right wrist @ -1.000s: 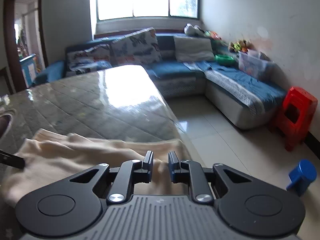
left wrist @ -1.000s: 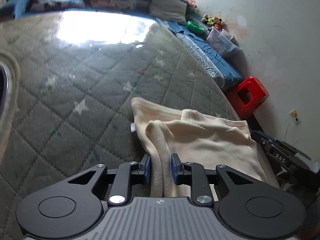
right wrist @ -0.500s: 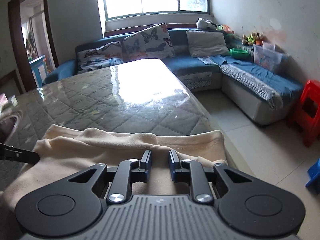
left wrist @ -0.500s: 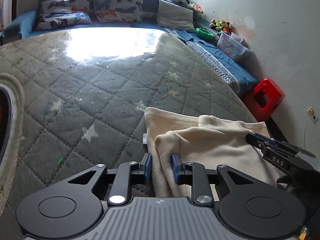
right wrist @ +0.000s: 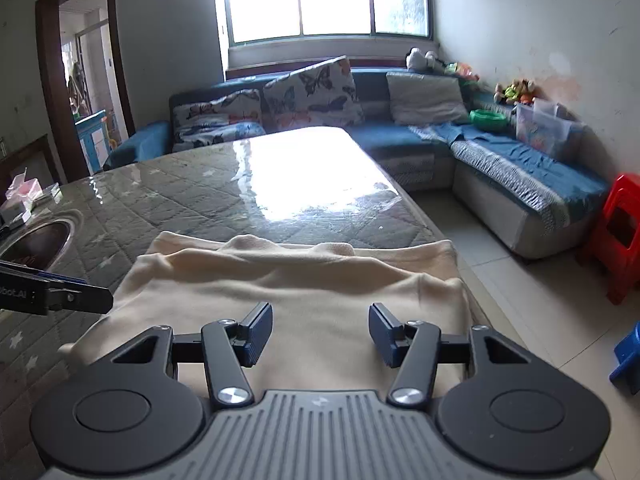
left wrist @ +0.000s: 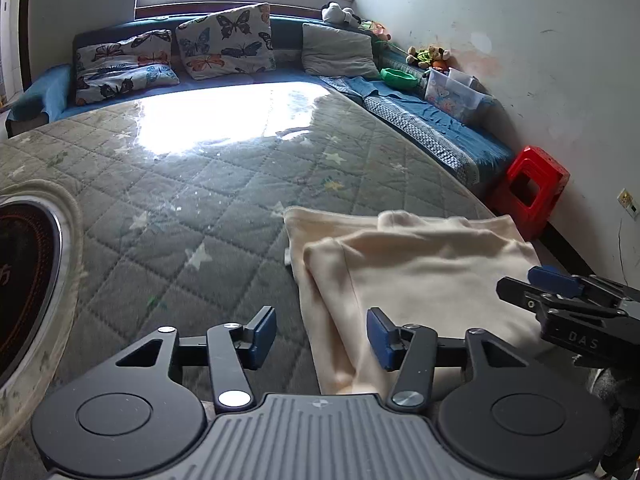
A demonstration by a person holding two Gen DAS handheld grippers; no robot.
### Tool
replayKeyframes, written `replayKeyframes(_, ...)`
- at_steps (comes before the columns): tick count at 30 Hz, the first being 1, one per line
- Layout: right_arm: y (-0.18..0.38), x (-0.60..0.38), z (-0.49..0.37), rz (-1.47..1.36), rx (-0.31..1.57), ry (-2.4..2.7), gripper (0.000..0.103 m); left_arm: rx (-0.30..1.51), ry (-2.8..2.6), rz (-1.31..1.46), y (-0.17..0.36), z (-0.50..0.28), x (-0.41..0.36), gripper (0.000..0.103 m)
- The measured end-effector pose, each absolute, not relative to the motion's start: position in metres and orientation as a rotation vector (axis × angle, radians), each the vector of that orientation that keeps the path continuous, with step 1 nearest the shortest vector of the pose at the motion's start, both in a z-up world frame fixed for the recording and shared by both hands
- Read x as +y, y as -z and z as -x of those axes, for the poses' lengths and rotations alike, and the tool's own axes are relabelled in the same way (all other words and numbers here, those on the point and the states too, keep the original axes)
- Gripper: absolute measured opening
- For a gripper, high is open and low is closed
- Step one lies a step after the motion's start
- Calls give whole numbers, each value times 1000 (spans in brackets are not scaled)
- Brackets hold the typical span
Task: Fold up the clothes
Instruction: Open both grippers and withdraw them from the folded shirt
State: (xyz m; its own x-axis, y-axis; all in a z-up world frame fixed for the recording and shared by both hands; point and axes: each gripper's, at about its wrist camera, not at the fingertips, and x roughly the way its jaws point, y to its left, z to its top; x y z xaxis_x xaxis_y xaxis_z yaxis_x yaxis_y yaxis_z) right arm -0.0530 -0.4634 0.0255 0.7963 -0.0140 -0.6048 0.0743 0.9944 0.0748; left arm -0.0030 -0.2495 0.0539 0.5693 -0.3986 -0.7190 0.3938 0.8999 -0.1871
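A cream garment (left wrist: 416,272) lies folded over on the grey quilted table (left wrist: 208,208), near its right edge. It also shows in the right wrist view (right wrist: 304,292). My left gripper (left wrist: 322,338) is open and empty, its jaws spread over the garment's left folded edge. My right gripper (right wrist: 320,332) is open and empty above the garment's near part. The right gripper also shows at the right of the left wrist view (left wrist: 560,300), beside the garment. The left gripper's tip shows at the left of the right wrist view (right wrist: 60,296).
A round cooktop (left wrist: 24,272) is set into the table at the left. A blue sofa (right wrist: 520,184) with cushions runs along the far and right walls. A red stool (left wrist: 528,188) stands on the floor right of the table. A blue stool (right wrist: 628,352) is further right.
Both grippers have opened and let go of the cream garment. Both have lifted and pulled back, so more of the room shows. The garment now rests folded on the table.
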Motion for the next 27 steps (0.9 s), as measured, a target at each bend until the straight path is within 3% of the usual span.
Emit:
replayKeyframes(8,-16,-448,78,-62,658,77,61,818,445,-41,-51,20,-248,60)
replayKeyframes(11,-19,-444,79,-47,644,87,63,808,437,-59,-50,27,-248,67)
replayKeyframes(17,-26,-438,91,-57,625,93,78,794,426,-85,-48,39,-246,78)
replayKeyframes(27,-27,-425,108,-64,616,92,87,780,424,-102,-46,55,-241,95)
